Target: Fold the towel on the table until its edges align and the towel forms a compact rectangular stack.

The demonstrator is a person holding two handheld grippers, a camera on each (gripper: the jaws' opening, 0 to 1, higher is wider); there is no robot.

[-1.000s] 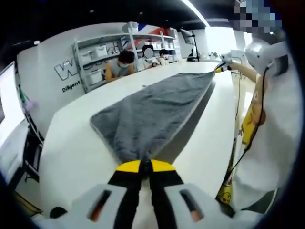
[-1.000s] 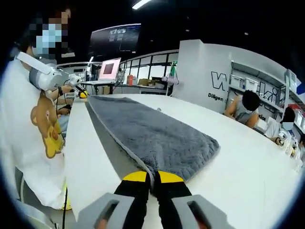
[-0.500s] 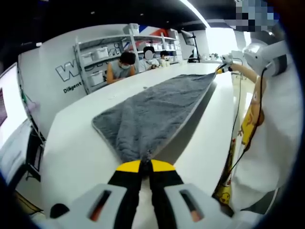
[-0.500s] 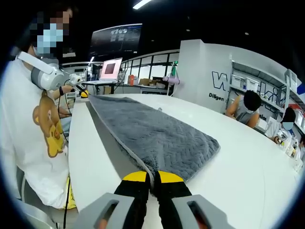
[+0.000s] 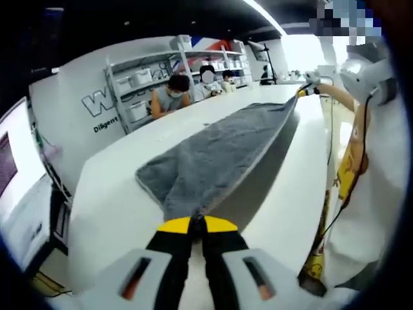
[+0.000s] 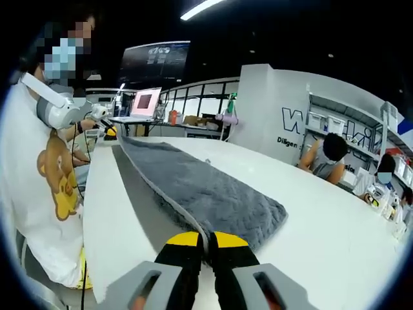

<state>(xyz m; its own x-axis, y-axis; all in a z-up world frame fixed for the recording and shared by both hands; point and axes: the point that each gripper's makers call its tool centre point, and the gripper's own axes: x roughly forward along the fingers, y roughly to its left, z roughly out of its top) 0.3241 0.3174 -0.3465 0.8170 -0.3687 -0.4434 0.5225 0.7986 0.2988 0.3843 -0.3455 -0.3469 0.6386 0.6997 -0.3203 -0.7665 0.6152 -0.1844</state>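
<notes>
A long white table point(image 5: 116, 194) stretched ahead of both grippers. A grey towel point(image 5: 213, 152) lay lengthwise along it, its near edge lifted off the surface. The left gripper point(image 5: 197, 224) was clamped on one towel corner, and the right gripper point(image 6: 201, 238) was clamped on the corner at the towel's opposite end.

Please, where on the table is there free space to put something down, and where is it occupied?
The white table is bare beyond the towel's far edge, toward the shelves. A bare strip also runs between the lifted near edge and the person. The middle is occupied by the towel, held by the left gripper and right gripper.
</notes>
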